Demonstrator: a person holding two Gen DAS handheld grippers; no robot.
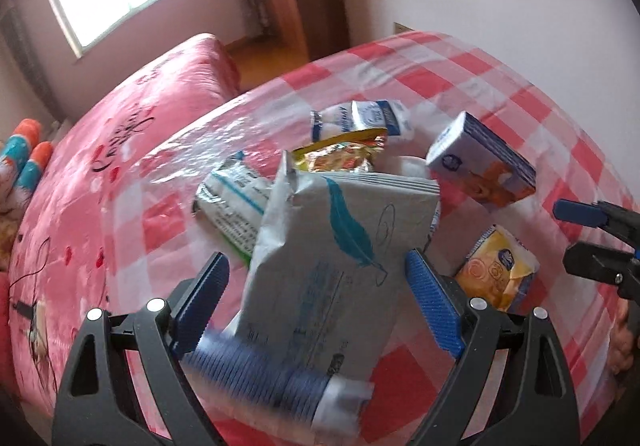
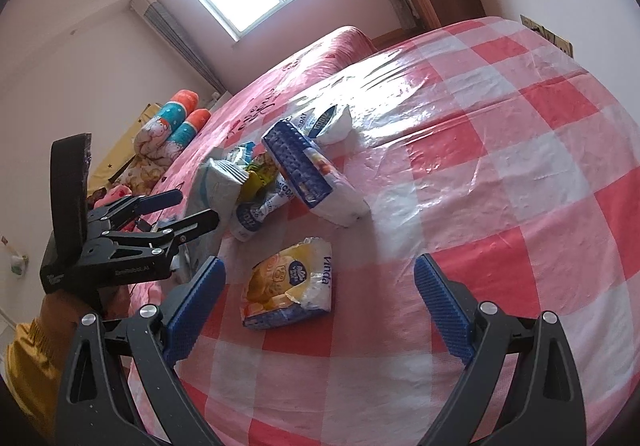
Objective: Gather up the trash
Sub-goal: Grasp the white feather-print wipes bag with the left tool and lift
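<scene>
The left gripper (image 1: pixel 316 286) hangs over the trash pile near the middle of the checkered sheet (image 2: pixel 500 150), jaws spread wide on either side of a grey feather-print pouch (image 1: pixel 344 246), pads clear of it. The right gripper (image 2: pixel 320 298) is also spread, empty, with the yellow tissue pack (image 2: pixel 288 282) lying flat between its fingers. A blue-and-white carton (image 2: pixel 308 170) leans on the pile behind.

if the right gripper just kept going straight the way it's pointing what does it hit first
Most likely the crumpled yellow and white tissue pack, which lies just ahead between the open fingers of the right gripper on the red and white checked plastic sheet. Depth is hard to judge, so it might meet the sheet first.
</scene>
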